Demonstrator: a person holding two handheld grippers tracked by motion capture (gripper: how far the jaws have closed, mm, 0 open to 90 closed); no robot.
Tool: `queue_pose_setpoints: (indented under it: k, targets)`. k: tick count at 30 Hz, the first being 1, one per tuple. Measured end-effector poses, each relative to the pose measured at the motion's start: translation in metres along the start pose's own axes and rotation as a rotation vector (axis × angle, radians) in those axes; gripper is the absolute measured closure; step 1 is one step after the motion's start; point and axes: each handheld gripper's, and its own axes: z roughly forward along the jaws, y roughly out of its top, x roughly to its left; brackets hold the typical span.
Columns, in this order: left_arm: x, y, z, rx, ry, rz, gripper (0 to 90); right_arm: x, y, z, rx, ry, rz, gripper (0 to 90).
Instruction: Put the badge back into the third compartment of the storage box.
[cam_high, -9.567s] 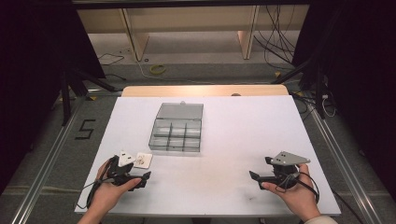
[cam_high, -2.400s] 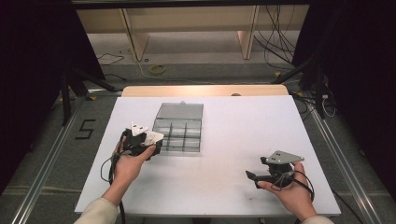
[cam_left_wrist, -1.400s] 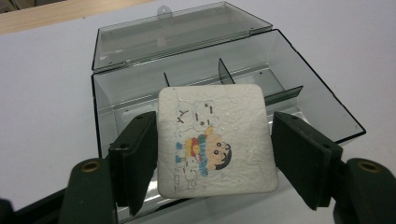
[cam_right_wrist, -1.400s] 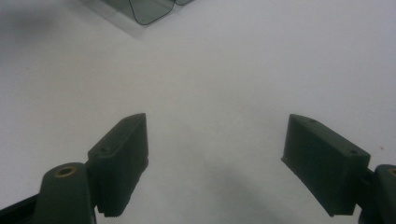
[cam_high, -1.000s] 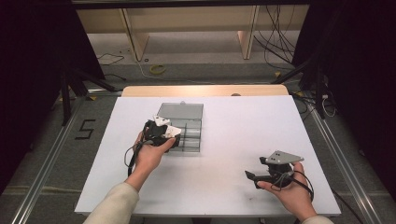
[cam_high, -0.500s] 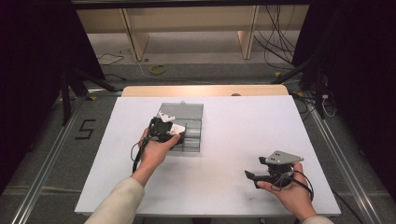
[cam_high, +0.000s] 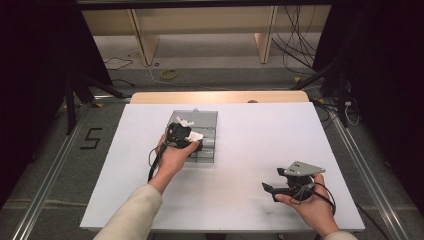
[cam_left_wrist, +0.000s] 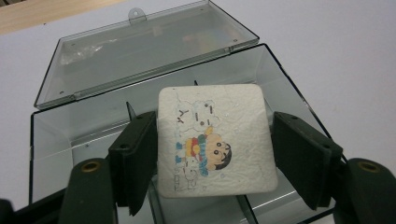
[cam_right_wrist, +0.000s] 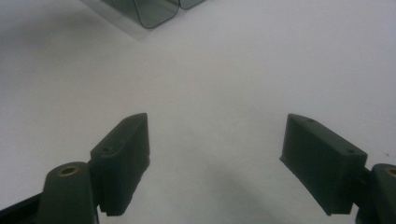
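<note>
Jaws of my left gripper (cam_left_wrist: 212, 158) stand apart, with a white square card (cam_left_wrist: 215, 140) bearing a cartoon child lying between them; the left jaw touches the card's edge, while a gap shows between the card and the right jaw, so I cannot tell whether I am pinching it. Card and gripper hang over the clear plastic box (cam_left_wrist: 60, 135), whose lid (cam_left_wrist: 140, 51) lies folded flat open on the far side. Thin dividers split the box into compartments, and the card sits above the near middle ones. In the high view my left hand (cam_high: 172, 155) holds that gripper (cam_high: 192, 142) over the box (cam_high: 207, 120), near the table's middle and a little left.

My right gripper (cam_right_wrist: 215, 163) is spread wide with nothing between the jaws, over bare white table (cam_right_wrist: 233, 70); a rounded corner of the box (cam_right_wrist: 154, 14) shows well ahead of it. In the high view that gripper (cam_high: 272, 190) rests in my right hand (cam_high: 310, 207) near the table's front right, well apart from the box, with open white surface (cam_high: 260, 135) all around.

Beyond the table's wooden far edge (cam_high: 215, 96) the grey floor carries loose cables (cam_high: 295, 45) and a marked "5" (cam_high: 91, 138) at left.
</note>
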Motion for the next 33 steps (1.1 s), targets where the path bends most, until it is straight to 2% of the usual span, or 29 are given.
queue_pose_setpoints:
  k: [19, 33]
  targets:
    - [-0.009, 0.010, 0.021, 0.040, -0.007, -0.017, 32.7, 0.000, 0.000, 0.000, -0.007, 0.005, 0.003, 24.1]
    - [-0.016, 0.015, 0.031, 0.059, -0.031, -0.025, 32.7, -0.001, 0.000, 0.001, -0.010, 0.009, 0.003, 24.0]
